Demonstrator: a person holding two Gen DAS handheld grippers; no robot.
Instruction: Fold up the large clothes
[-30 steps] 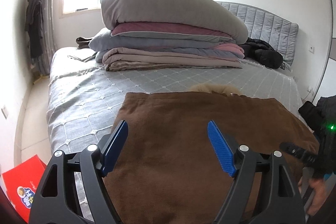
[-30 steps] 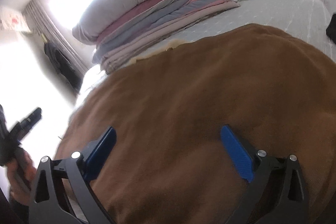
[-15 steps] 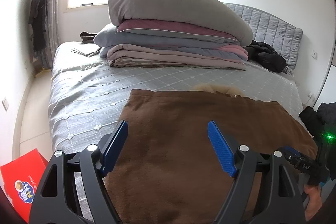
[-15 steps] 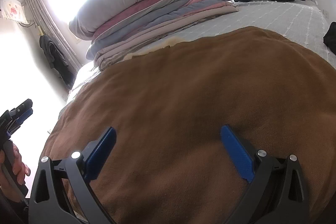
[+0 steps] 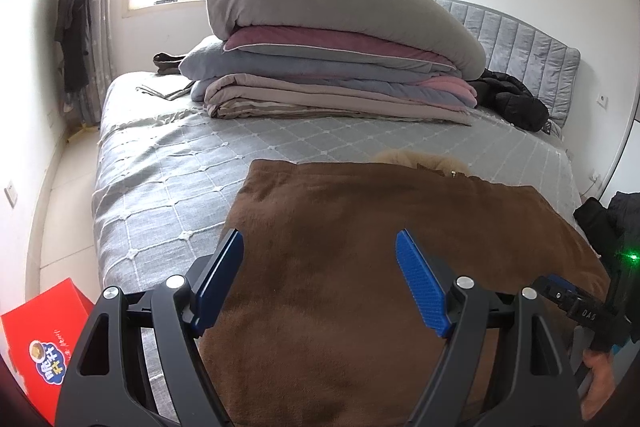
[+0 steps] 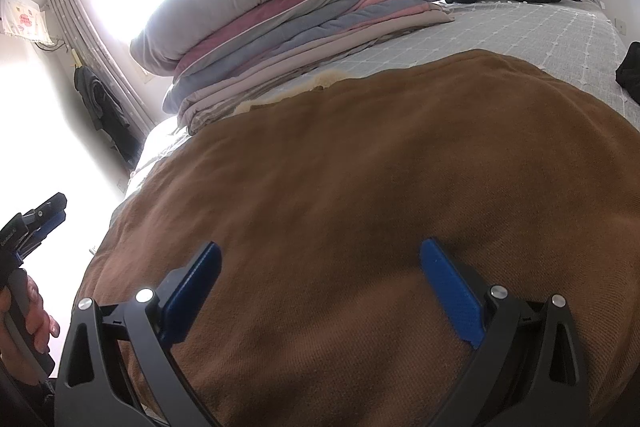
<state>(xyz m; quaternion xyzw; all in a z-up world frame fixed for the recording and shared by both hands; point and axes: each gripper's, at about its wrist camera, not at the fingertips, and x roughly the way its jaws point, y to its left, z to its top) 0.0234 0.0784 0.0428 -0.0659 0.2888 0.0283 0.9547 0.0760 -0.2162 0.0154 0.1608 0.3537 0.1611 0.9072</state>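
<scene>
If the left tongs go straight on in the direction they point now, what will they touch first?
Most likely the brown garment spread on the bed. The left tongs stand open, tilted down over it with nothing between the jaws. How far above the cloth they are is hard to judge.

bare bedspread (image 5: pixel 168 163) lies open at ten o'clock; stacked quilts (image 5: pixel 328 67) block twelve, black jacket (image 5: pixel 512 99) at two.

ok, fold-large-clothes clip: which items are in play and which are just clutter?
In play:
brown garment
left gripper, open
right gripper, open

Clutter:
stacked bedding
black jacket
red box
dark clothes by the curtain
</scene>
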